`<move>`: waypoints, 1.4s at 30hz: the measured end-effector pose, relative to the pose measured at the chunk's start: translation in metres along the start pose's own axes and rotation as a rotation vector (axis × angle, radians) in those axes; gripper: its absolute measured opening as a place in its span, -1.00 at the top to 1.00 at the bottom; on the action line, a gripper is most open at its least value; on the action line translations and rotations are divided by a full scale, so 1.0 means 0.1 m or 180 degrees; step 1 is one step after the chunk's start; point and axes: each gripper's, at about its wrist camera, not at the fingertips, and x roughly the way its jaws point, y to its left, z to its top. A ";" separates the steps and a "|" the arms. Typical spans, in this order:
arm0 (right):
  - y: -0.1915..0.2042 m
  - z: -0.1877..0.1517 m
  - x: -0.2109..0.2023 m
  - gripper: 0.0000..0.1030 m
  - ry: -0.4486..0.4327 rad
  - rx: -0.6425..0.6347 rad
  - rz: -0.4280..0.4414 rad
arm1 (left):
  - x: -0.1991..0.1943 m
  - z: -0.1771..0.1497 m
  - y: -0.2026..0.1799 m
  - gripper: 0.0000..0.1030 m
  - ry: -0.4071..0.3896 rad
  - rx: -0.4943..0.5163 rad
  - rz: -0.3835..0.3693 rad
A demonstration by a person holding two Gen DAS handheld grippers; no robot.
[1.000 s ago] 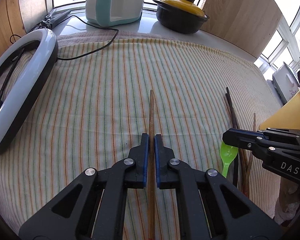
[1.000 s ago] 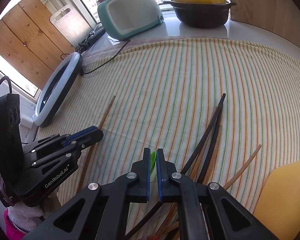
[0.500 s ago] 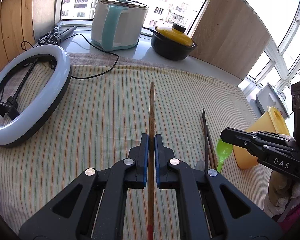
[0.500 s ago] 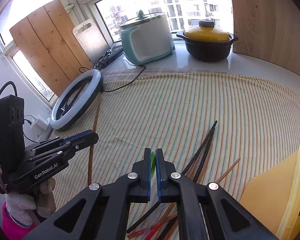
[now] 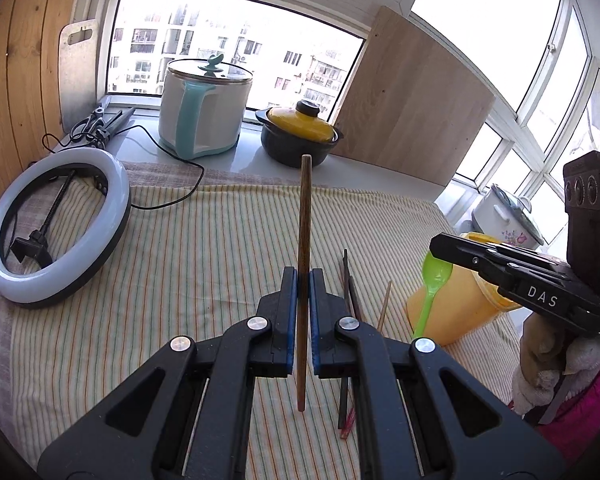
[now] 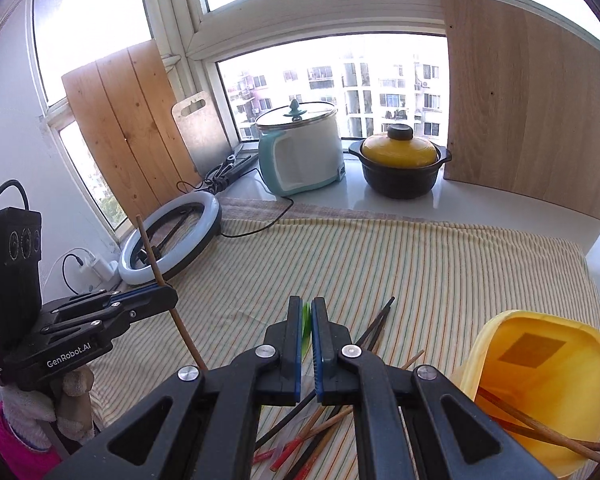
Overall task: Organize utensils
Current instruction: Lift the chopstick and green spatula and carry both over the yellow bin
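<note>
left gripper (image 5: 303,276) is clamped tight on a brown wooden chopstick (image 5: 303,216), the stick running straight up between the blue pads and clear of the striped cloth (image 5: 172,280) that covers the surface. over on the other side, right gripper (image 6: 307,312) is pinched shut on a green plastic spoon (image 5: 431,284), just a sliver of green showing between its pads in its own view; from the left camera the spoon hangs in the air in front of the yellow container (image 6: 540,364). that container sits at the right edge of the cloth with a couple of brown chopsticks already lying inside it. loose chopsticks (image 6: 340,412), black, brown and red-tipped, lie in a heap on the cloth below the right gripper, just beside the container. a ring light (image 5: 56,220) rests at the far left of the cloth.
</note>
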 end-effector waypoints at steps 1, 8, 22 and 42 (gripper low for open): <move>0.00 0.01 -0.05 0.97 -0.0044 -0.0019 -0.0017 | -0.04 0.01 -0.04 0.93 -0.0027 0.0035 -0.0012; -0.08 0.11 -0.42 0.97 -0.0307 -0.0028 -0.0043 | -0.28 0.13 -0.34 0.93 -0.0227 0.0183 -0.0152; -0.53 0.28 -1.11 0.97 -0.0765 0.0136 -0.0254 | -0.67 0.37 -0.97 0.93 -0.0564 0.0458 -0.0536; -1.32 0.20 -1.67 0.97 -0.1047 0.0501 -0.0704 | -0.44 0.64 -1.68 0.93 -0.0649 0.0609 -0.0877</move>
